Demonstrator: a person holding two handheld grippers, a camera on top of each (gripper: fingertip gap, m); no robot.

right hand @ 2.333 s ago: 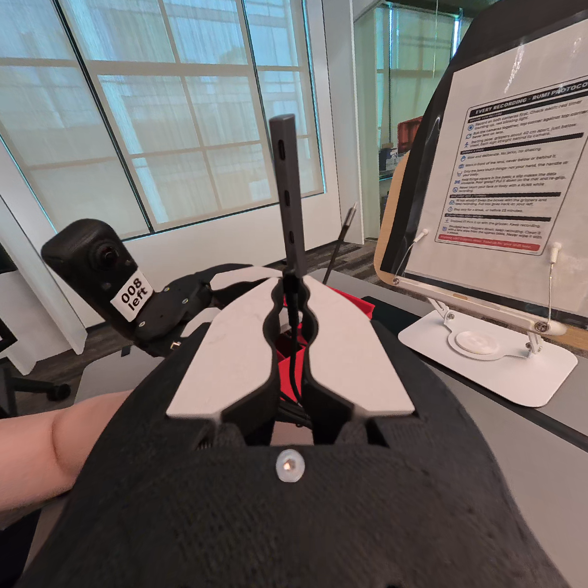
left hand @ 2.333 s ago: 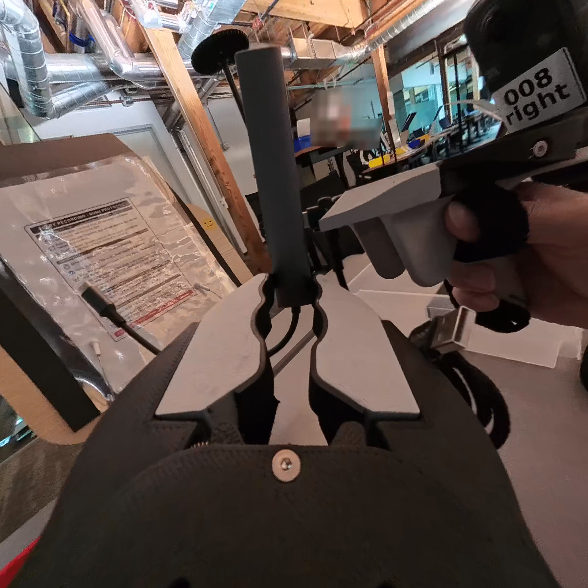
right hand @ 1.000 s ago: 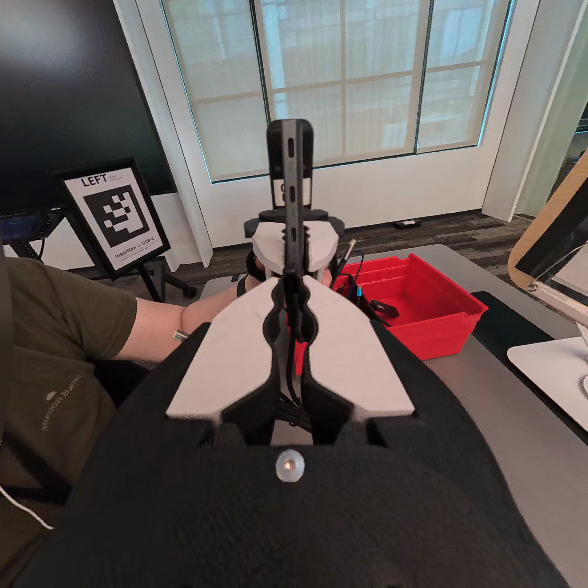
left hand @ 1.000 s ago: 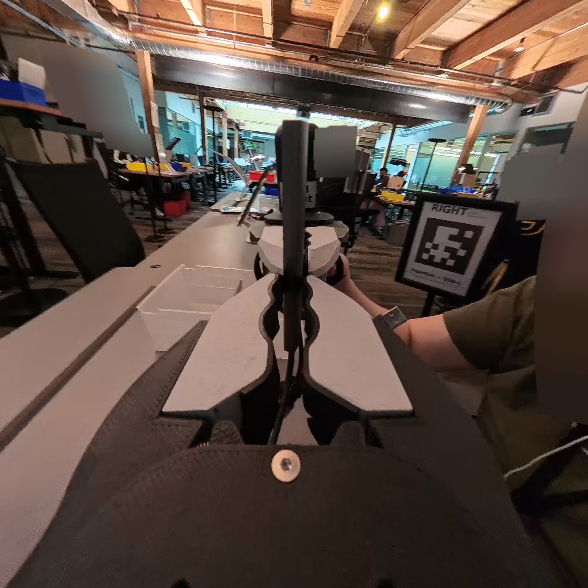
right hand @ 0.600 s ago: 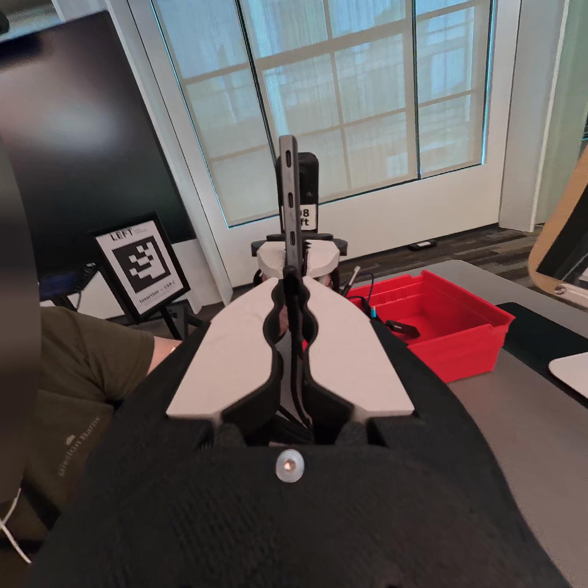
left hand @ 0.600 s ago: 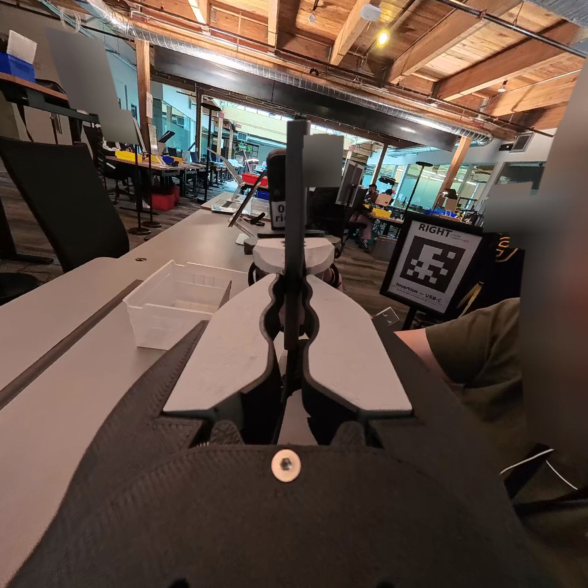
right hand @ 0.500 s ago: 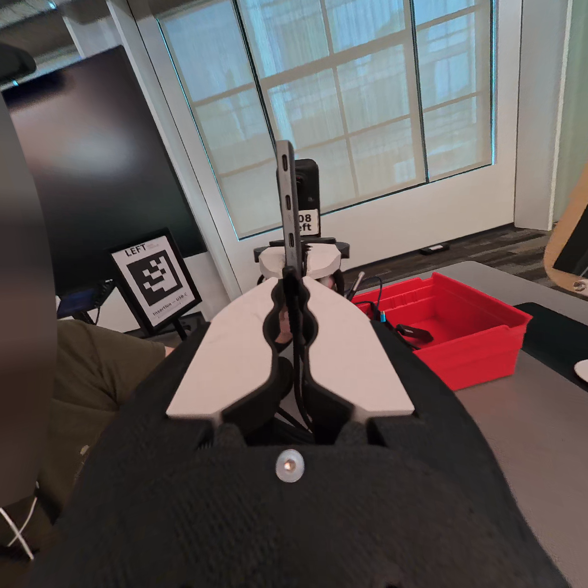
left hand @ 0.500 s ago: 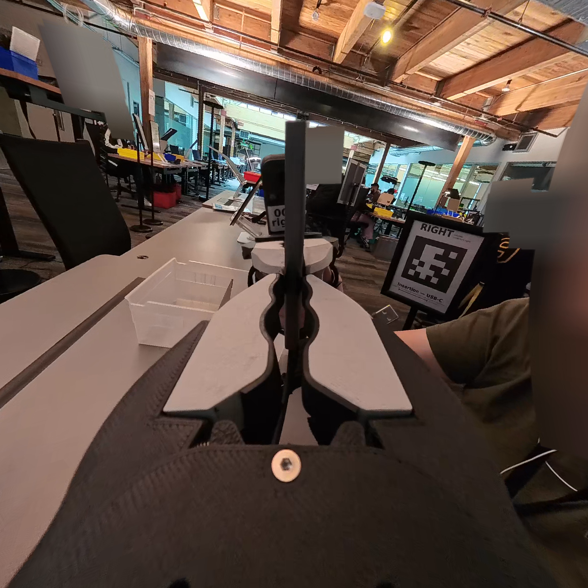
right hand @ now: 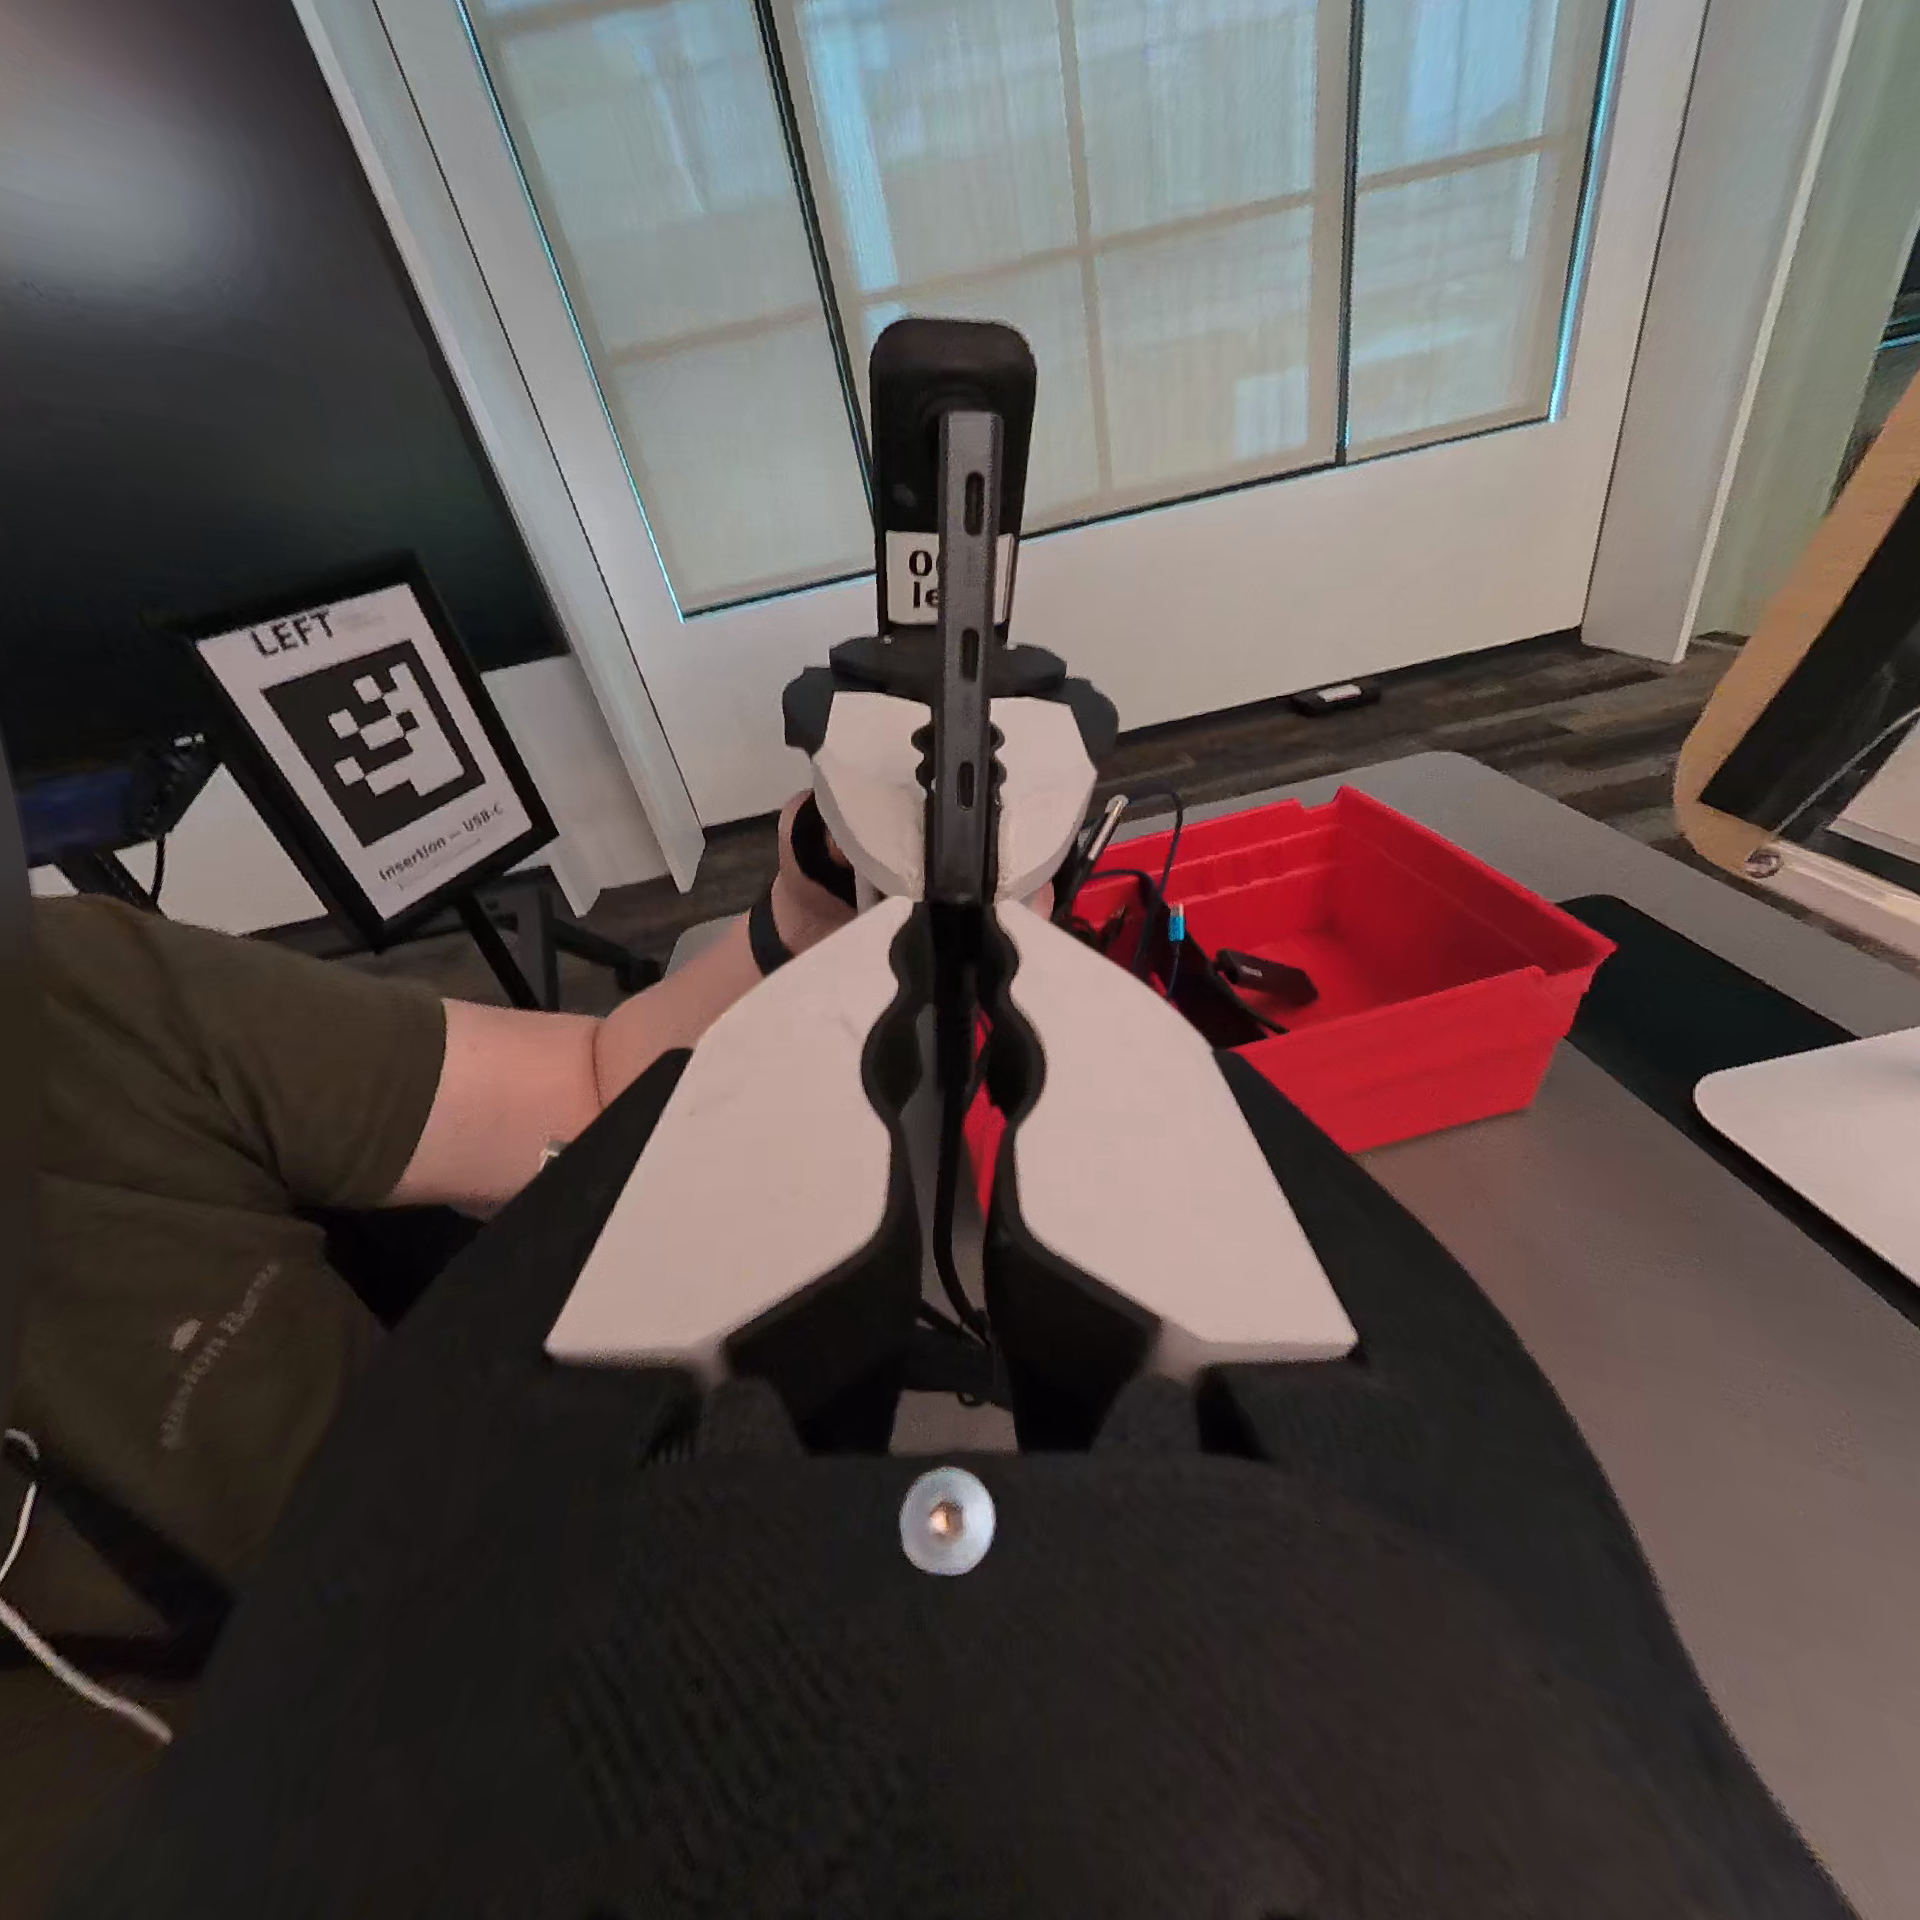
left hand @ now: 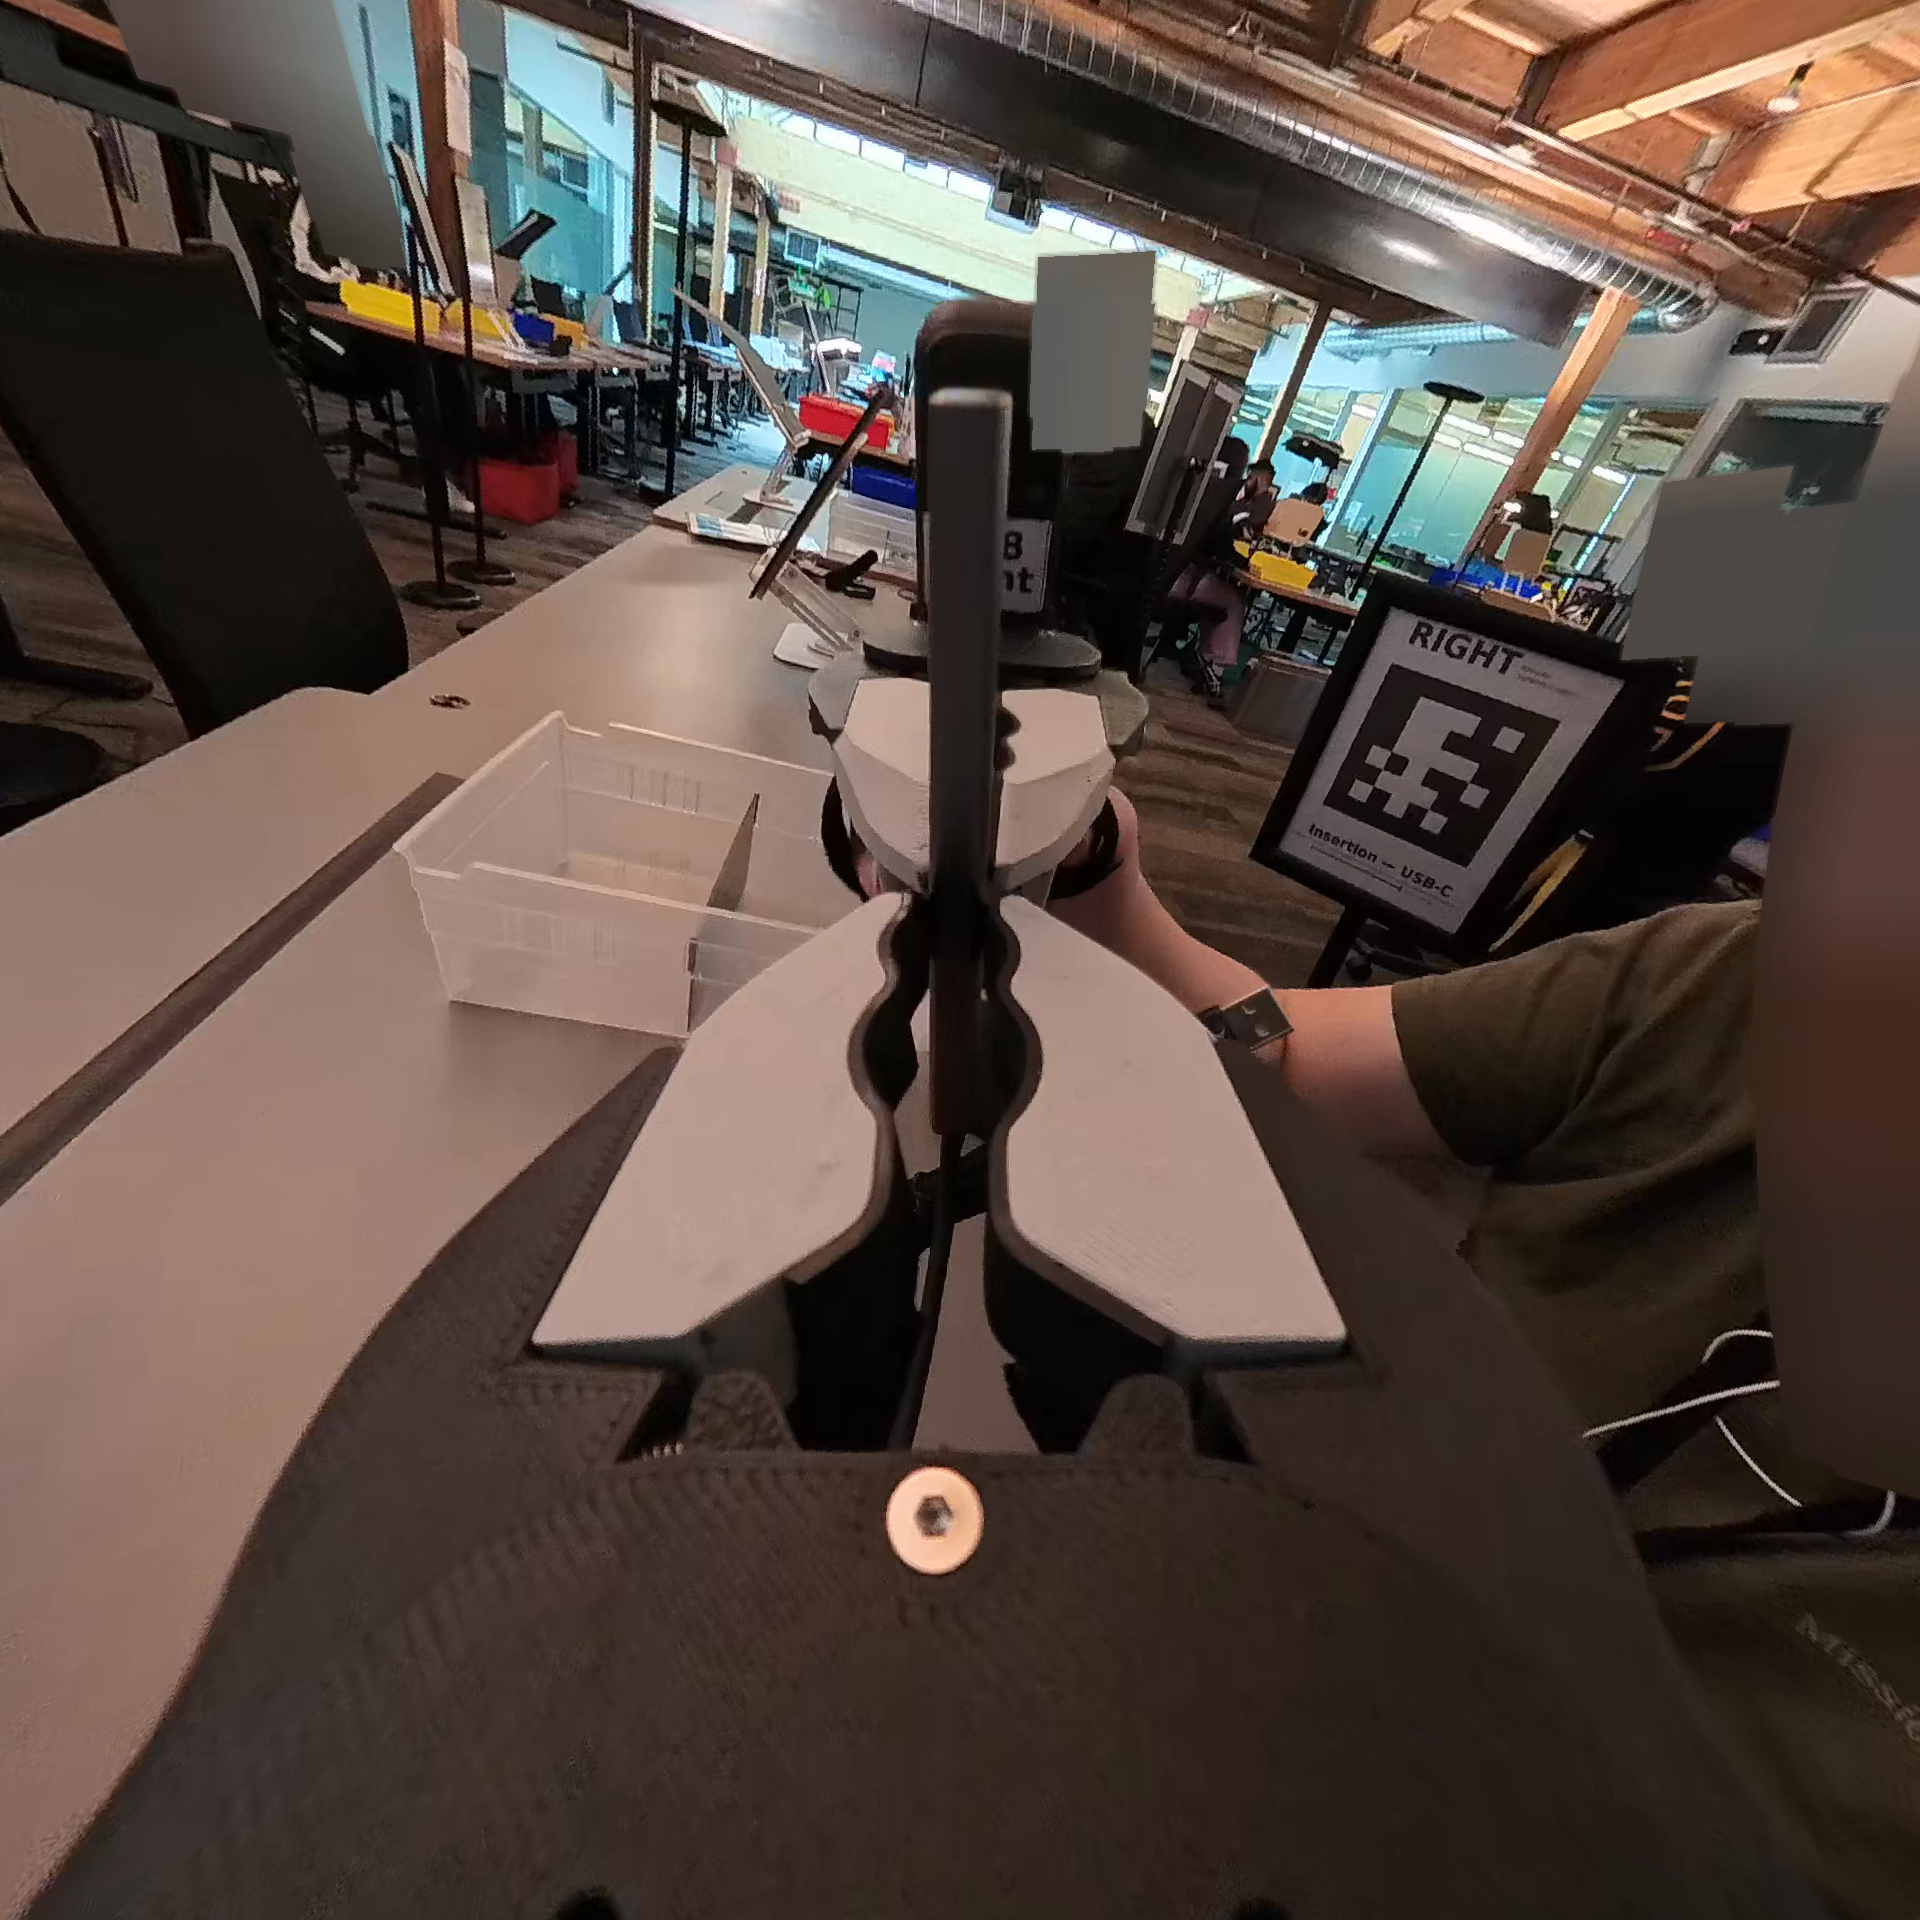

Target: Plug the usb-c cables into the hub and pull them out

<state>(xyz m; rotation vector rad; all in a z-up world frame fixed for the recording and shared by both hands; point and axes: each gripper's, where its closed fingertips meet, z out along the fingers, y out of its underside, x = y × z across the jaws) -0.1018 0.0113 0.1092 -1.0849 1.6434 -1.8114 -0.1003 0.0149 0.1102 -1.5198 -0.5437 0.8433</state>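
Two sets of tongs face each other above a grey desk (left hand: 260,1195). At centre frame the slim grey usb-c hub (left hand: 966,665) stands upright. The left tongs (left hand: 951,1029) and the right tongs (right hand: 951,1018) both look clamped on it — each view shows the hub in its own grip. Over the last two seconds the pair swung from the paper stand to this face-off. Cables (right hand: 1164,914) lie in the red bin (right hand: 1455,1039) at right; a clear bin (left hand: 582,894) sits left — no plugging yet.
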